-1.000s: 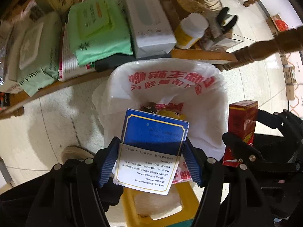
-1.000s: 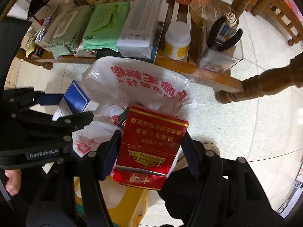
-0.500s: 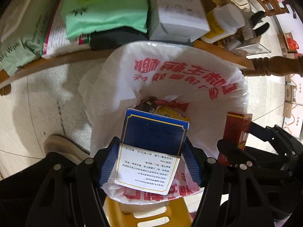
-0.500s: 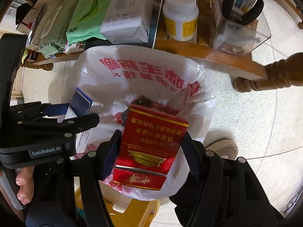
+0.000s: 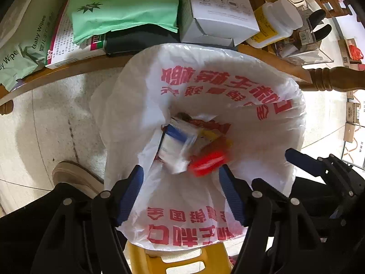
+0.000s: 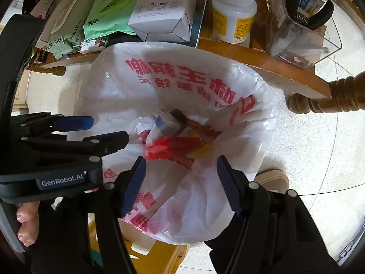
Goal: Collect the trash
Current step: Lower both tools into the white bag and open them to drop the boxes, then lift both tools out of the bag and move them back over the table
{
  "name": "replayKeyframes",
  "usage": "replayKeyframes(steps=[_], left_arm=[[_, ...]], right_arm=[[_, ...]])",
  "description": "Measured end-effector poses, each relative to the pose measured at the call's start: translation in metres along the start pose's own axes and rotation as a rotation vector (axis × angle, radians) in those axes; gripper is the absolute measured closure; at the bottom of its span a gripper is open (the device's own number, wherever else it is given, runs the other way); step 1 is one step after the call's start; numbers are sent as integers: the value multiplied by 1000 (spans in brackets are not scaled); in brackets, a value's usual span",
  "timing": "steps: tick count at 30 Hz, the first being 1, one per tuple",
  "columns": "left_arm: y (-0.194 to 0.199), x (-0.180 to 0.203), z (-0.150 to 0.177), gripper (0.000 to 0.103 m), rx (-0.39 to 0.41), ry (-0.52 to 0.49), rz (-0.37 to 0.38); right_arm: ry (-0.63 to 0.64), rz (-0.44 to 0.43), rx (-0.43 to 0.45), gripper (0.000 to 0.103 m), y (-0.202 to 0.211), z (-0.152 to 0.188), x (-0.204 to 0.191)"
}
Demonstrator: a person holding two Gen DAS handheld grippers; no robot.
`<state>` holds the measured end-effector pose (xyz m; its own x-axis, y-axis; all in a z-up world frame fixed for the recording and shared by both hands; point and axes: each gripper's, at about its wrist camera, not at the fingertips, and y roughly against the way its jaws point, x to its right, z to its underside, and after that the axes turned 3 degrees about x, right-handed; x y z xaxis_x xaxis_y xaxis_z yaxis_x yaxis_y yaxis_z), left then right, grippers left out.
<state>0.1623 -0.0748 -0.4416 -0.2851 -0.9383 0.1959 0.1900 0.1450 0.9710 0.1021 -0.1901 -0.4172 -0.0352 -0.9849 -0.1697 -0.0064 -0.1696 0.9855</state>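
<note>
Left gripper (image 5: 181, 180) over bag mouth, jaws just opened wider, nothing between pads. Right gripper (image 6: 181, 171) alongside, jaws apart, empty. Below both: white plastic bag (image 5: 262, 105) with red print, mouth spread wide, on yellow stool (image 5: 182, 262). Inside bag, blurred: blue-and-white box (image 5: 174, 146), red box (image 5: 208, 163) beside it, among other trash. Beyond bag: wooden bench (image 5: 75, 68) with wipes packs, white carton, pill bottle (image 6: 233, 11).

"GenRobot.AI" on left gripper (image 6: 95, 132) body; "Baby Wipes" on pale green wipes pack (image 5: 27, 52).
</note>
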Motion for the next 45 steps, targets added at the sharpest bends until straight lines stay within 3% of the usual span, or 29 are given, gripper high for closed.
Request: replayKeyframes(steps=[2, 20, 27, 32, 37, 40, 45], left_arm=[[0, 1, 0, 31, 4, -3, 0], [25, 5, 11, 28, 65, -10, -37], [63, 17, 33, 27, 153, -70, -134], [115, 28, 61, 27, 198, -130, -141], [183, 41, 94, 24, 221, -236, -171], [242, 51, 102, 18, 285, -265, -185], [341, 72, 101, 8, 367, -306, -137]], right_arm=[[-1, 4, 2, 34, 0, 0, 0], [38, 27, 51, 33, 20, 6, -12], [68, 31, 111, 33, 54, 26, -27], [121, 11, 181, 33, 111, 48, -43], [194, -16, 291, 18, 197, 72, -49], [225, -5, 359, 14, 257, 77, -44], [227, -18, 436, 10, 341, 73, -26]])
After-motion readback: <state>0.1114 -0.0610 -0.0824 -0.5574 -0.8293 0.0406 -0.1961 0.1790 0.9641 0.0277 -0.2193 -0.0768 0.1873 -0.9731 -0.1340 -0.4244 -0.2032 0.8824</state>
